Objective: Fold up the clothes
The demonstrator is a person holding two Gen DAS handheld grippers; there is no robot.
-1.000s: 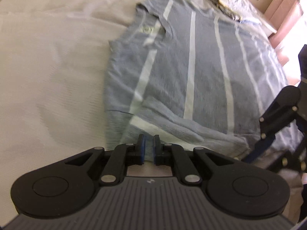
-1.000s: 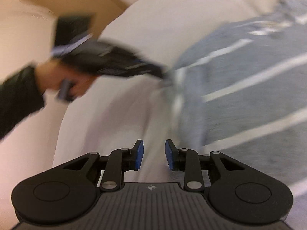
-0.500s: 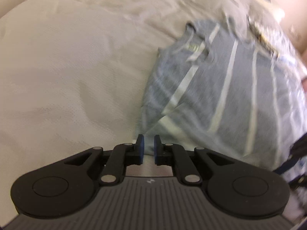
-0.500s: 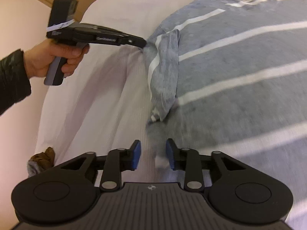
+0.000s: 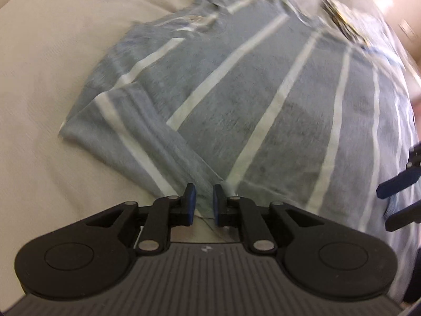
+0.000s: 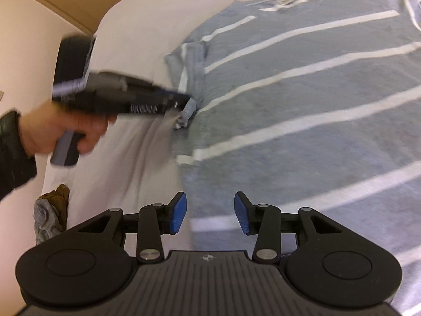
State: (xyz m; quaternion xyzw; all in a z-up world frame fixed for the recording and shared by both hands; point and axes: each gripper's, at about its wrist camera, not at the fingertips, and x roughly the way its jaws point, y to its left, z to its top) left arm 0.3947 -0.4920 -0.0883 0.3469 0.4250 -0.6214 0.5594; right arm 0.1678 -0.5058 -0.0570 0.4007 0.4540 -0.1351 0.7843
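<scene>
A grey-blue shirt [image 5: 263,110] with white stripes lies spread on the bed, collar at the far end. Its short sleeve [image 5: 126,129] runs from the left edge down to my left gripper [image 5: 202,205]. The cloth's tip sits pinched between the narrow jaws, which are opening slightly. In the right wrist view the left gripper [image 6: 188,102], held by a hand [image 6: 65,129], has the bunched sleeve tip [image 6: 188,113] at its nose. My right gripper [image 6: 210,212] hovers over the shirt's [image 6: 302,121] side edge. Its jaws are opening with nothing pressed between them. It also shows at the right edge of the left wrist view [image 5: 388,205].
The bed has a white textured cover [image 5: 47,84]. A patterned item [image 5: 344,23] lies past the shirt at the far right. A crumpled brown and grey cloth [image 6: 51,216] sits beyond the bed's left side, near a wooden panel [image 6: 65,0].
The left gripper has swung along the shirt's side, dragging the sleeve tip with it. The right gripper's jaws have spread wider and it now sits over the shirt's edge.
</scene>
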